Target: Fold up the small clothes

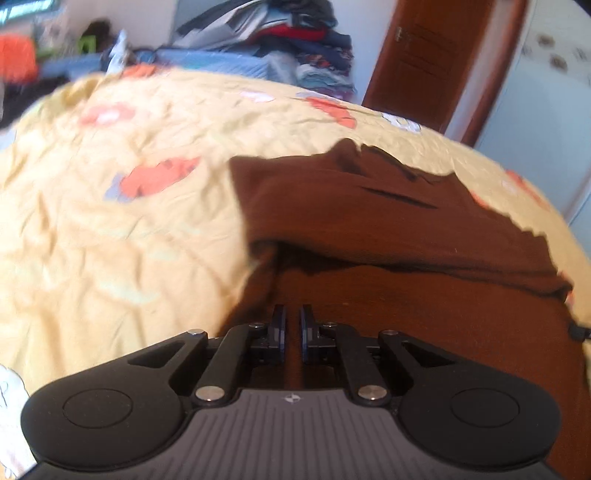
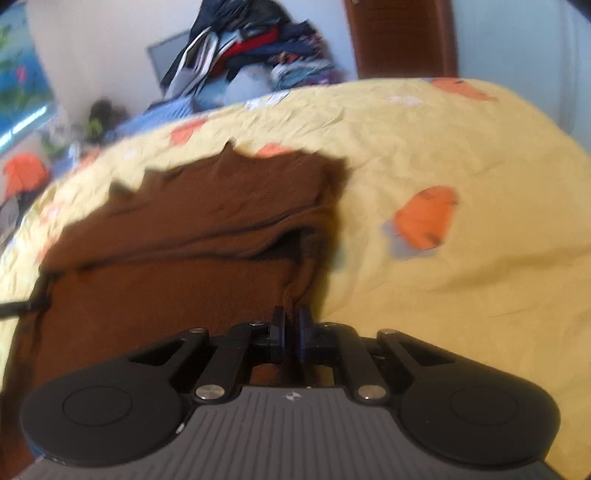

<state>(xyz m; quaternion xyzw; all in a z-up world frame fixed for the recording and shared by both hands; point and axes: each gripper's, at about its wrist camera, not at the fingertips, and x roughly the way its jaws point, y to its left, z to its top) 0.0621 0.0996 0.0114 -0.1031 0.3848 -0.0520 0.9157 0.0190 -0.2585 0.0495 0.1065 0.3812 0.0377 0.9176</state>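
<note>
A brown garment (image 1: pixel 388 221) lies partly folded on a yellow bedspread, its far layer doubled over the near one. In the left wrist view my left gripper (image 1: pixel 292 317) is shut on the garment's near left edge, brown cloth showing in the narrow slit between its blue pads. In the right wrist view the same brown garment (image 2: pixel 192 221) fills the left half of the picture. My right gripper (image 2: pixel 291 319) is shut on its near right corner, where a bunch of cloth sticks up between the pads. A dark drawstring (image 2: pixel 22 308) trails off the garment's left side.
The yellow bedspread (image 1: pixel 110 229) with orange flower prints covers the bed. A heap of mixed clothes (image 1: pixel 288 33) is piled beyond the far edge. A brown wooden door (image 1: pixel 424 55) stands at the back right. An orange object (image 2: pixel 24 173) sits at the far left.
</note>
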